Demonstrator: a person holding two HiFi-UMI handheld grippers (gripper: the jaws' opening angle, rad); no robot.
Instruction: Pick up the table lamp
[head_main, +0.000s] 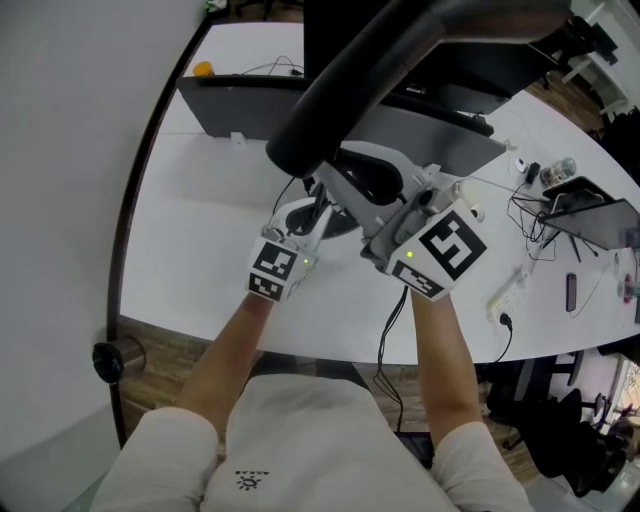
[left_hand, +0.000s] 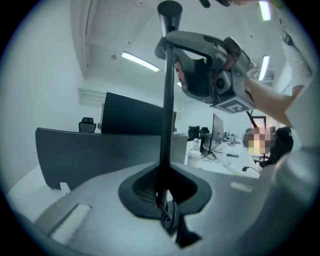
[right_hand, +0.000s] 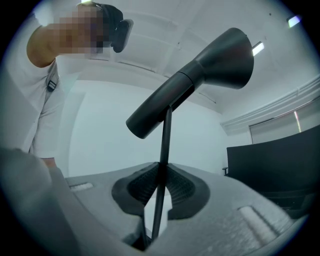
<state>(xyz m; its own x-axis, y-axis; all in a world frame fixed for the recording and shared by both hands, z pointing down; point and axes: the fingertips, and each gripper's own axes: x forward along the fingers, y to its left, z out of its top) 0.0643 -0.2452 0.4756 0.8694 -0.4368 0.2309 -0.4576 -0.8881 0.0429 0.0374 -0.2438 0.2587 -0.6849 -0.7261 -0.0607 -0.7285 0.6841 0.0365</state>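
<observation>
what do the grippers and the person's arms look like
The left gripper and right gripper are pale grey shells with dark ribbed jaw pads. Each carries a cube of black-and-white square markers with a small green light. The person wears white short sleeves; the forearms are bare.

No legible text, labels, numbers or signs anywhere.

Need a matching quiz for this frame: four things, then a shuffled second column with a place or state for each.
1. lamp stem
2. lamp head
3. orange object
4. black cable

A. far left corner of the table
B. runs over the table's near edge
C. clamped by the left gripper and the right gripper
D. dark, flared, tilted above the jaws

Pairs: 1-C, 2-D, 3-A, 4-B
</observation>
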